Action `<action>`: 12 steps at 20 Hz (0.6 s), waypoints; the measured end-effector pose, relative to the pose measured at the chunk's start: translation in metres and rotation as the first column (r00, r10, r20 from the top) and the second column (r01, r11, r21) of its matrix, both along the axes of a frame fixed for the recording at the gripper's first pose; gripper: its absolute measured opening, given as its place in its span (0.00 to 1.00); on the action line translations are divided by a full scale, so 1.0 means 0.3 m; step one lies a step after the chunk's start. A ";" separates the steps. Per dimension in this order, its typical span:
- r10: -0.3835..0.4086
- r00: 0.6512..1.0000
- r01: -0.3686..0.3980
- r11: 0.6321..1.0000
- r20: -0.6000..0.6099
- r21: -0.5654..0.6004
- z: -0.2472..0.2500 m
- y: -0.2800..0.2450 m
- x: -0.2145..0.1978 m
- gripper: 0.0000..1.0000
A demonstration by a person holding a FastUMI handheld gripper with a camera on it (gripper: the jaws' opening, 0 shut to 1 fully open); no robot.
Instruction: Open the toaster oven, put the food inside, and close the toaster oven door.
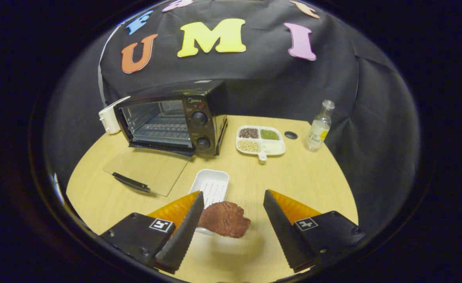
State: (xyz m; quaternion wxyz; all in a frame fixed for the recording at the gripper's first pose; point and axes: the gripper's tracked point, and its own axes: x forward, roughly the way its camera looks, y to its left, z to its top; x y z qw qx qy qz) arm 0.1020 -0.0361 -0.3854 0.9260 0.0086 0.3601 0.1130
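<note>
The black toaster oven (199,118) stands at the back left of the wooden table (301,184). Its glass door (148,169) is folded down flat onto the table, showing the wire rack inside. A brown slab of meat (225,219) sits between my fingers, touching the inner face of the left finger (186,228). The right finger (280,224) stands well apart from it. A soft shadow lies on the table under the meat. My gripper (233,193) is open. A small white dish (211,184) lies just ahead of the left finger, and the meat covers its near end.
A white divided plate (272,147) of beans and grains sits right of the oven. A clear bottle (319,127) stands further right, with a small dark disc (290,135) between them. A white box (109,118) is behind the oven's left side.
</note>
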 end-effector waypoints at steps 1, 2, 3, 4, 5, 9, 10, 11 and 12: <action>0.031 0.999 -0.029 0.999 -0.041 0.042 -0.031 -0.007 -0.006 0.95; 0.061 0.995 -0.053 0.994 -0.080 0.099 -0.053 0.000 -0.014 0.90; 0.083 0.988 -0.064 0.987 -0.128 0.151 -0.075 0.003 -0.023 0.87; 0.104 0.980 -0.069 0.978 -0.171 0.198 -0.092 0.004 -0.032 0.79; 0.118 0.972 -0.066 0.967 -0.204 0.244 -0.106 0.007 -0.036 0.76; 0.166 0.942 -0.037 0.915 -0.291 0.403 -0.097 0.041 -0.059 0.44; 0.175 0.936 -0.030 0.905 -0.306 0.424 -0.100 0.046 -0.060 0.33; 0.187 0.930 -0.024 0.891 -0.317 0.454 -0.096 0.052 -0.059 0.30; 0.196 0.925 -0.016 0.876 -0.325 0.482 -0.086 0.061 -0.059 0.25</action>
